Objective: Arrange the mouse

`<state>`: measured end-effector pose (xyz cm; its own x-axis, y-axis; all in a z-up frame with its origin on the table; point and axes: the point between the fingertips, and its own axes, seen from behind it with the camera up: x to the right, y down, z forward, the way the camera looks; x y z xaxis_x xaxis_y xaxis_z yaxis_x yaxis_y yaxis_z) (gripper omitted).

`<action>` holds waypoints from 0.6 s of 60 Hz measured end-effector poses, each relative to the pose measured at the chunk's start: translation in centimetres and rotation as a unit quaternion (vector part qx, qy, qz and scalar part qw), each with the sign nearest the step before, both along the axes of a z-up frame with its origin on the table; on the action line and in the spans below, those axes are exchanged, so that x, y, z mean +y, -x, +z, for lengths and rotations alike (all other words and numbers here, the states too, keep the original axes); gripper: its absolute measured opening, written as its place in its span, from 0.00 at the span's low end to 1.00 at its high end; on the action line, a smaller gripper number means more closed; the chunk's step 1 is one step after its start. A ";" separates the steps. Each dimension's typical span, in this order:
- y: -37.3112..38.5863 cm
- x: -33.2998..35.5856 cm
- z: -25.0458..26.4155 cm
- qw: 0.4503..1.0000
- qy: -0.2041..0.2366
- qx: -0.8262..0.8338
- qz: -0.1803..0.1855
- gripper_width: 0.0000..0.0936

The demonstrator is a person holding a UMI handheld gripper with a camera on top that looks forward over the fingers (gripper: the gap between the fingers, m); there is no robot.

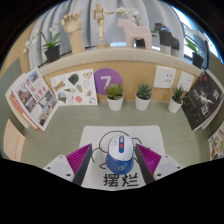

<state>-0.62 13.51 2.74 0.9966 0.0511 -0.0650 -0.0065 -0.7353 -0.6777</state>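
A white and blue mouse [116,150] lies on a white sheet [95,136] printed with a black outline and black characters. It rests on the sheet between my two fingers, with its cable looping off to the left. The gripper [115,161] is open. The magenta pad of the left finger [80,159] and that of the right finger [151,158] each stand a little clear of the mouse's sides. The mouse's near end is at the level of the fingertips.
Beyond the sheet, three small potted plants [144,95] stand in a row before a back wall with a purple disc marked 7 [108,78]. Picture cards [30,98] lean at left and right. A shelf above carries figurines [134,36] and a plant [51,44].
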 end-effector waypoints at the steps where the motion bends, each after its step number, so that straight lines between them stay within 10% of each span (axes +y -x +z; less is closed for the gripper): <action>1: 0.1 -0.2 0.9 1.000 -0.006 0.002 0.000 0.92; 20: -0.5 -8.9 17.2 0.993 -0.114 -0.023 -0.026 0.92; 36: 0.8 -18.1 21.2 0.988 -0.142 -0.038 -0.042 0.92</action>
